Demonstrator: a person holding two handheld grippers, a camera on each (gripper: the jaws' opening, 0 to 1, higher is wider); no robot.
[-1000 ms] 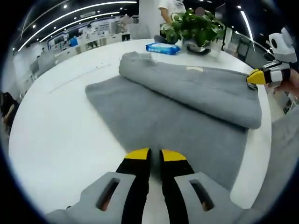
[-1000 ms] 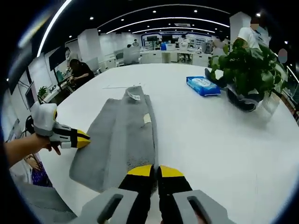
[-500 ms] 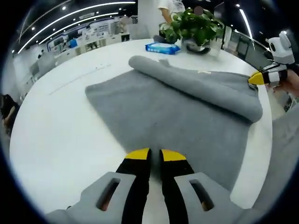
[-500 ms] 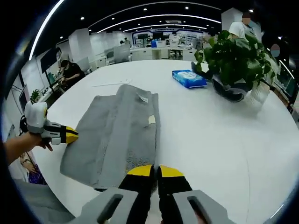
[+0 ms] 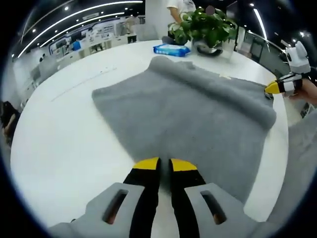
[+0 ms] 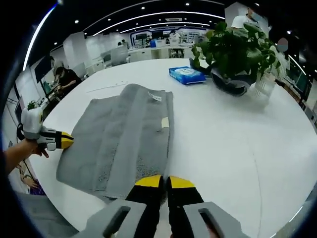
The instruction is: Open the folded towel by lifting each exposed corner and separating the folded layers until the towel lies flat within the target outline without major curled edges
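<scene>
Grey towel [image 5: 188,119] spread on white tabletop [image 5: 64,129], far layer folded over. Left gripper [image 5: 165,165] clenched on near towel edge; right gripper [image 6: 164,182] clenched on opposite corner. Pot [image 6: 229,85] holds green plant [image 6: 233,47], beside blue pack [image 6: 186,75].

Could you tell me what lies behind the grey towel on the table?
Behind the towel sit a blue packet and a potted plant; the plant hides whatever stands behind it.
</scene>
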